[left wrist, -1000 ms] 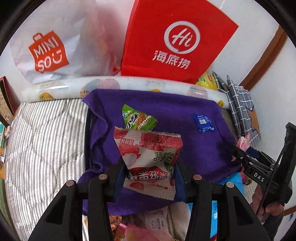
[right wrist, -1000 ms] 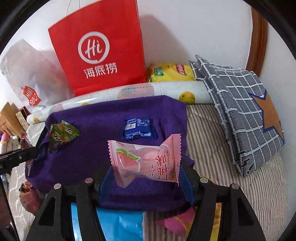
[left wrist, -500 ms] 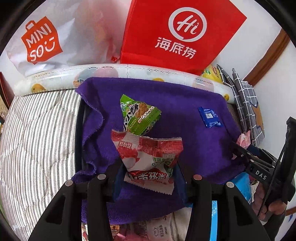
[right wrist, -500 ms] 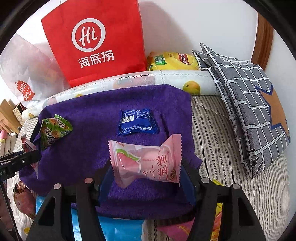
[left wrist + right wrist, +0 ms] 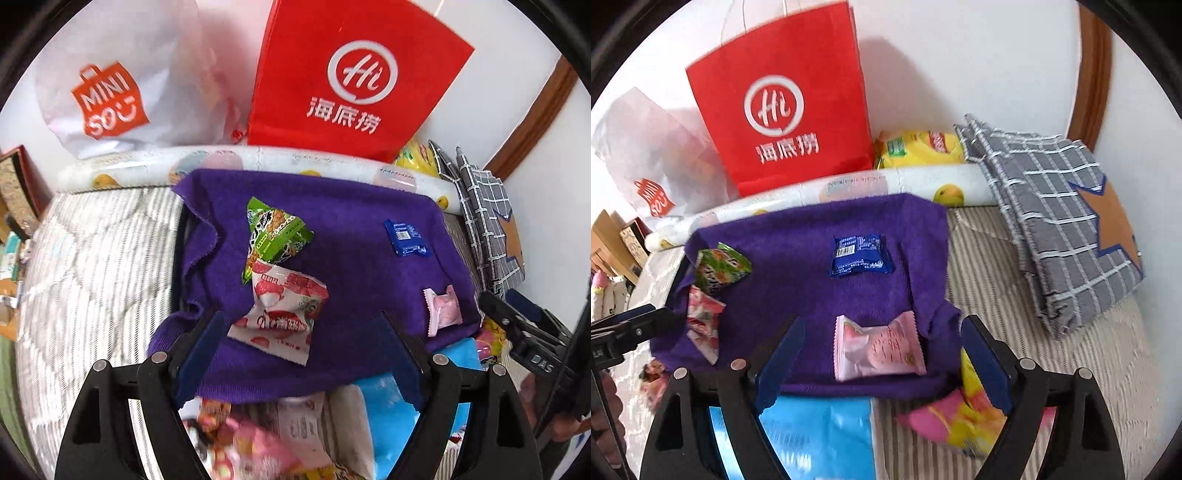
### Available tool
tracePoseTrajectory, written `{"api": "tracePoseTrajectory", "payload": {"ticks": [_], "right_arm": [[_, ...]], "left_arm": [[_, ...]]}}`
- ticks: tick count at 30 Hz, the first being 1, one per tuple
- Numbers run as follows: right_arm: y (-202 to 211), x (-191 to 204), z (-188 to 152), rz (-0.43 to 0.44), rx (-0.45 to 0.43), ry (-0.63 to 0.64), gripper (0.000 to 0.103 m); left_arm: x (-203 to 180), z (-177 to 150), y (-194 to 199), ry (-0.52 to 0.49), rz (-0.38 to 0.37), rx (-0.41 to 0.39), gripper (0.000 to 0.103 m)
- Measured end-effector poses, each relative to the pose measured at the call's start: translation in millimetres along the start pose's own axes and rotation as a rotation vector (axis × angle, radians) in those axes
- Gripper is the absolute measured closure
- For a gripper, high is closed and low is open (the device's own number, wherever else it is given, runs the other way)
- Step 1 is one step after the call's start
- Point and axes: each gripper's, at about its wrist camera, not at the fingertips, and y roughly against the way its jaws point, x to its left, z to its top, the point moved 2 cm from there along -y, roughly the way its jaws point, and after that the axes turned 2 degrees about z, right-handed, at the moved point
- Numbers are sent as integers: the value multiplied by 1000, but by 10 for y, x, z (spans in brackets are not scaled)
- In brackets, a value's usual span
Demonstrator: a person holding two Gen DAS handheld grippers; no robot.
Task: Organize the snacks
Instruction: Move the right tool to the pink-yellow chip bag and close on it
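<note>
While both jaws have just been opening, the left hand-held gripper [image 5: 303, 332] stands released — its red-and-white snack packet [image 5: 284, 310] lies on the purple cloth [image 5: 362, 258], touching a green packet [image 5: 275, 232]. The right hand-held gripper [image 5: 881, 343] is released too — its pink packet [image 5: 879, 347] rests on the cloth below a blue packet [image 5: 860, 254].

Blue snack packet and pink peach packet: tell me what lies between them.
Only bare purple towel between the blue snack packet and the pink peach packet, shown in the right wrist view.
</note>
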Motion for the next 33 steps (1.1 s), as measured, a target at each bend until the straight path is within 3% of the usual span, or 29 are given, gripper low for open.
{"api": "tracePoseTrajectory", "payload": {"ticks": [5, 8, 14, 20, 23, 33], "right_arm": [[378, -136, -136, -58, -40, 15, 16], [582, -237, -273, -53, -49, 3, 16], [921, -495, -567, -19, -68, -56, 16], [1110, -709, -809, -75, -50, -76, 16], [1194, -788, -924, -123, -61, -76, 16], [1168, -980, -1164, -100, -41, -130, 16]], "left_arm": [[-158, -151, 259, -21, 39, -32, 19], [-245, -293, 403, -38, 56, -54, 14], [-372, -577, 580, -44, 32, -67, 14], [-461, -800, 737, -44, 32, -100, 14], [-479, -864, 787, -68, 94, -123, 14], [-511, -929, 905, -117, 105, -168, 14]]}}
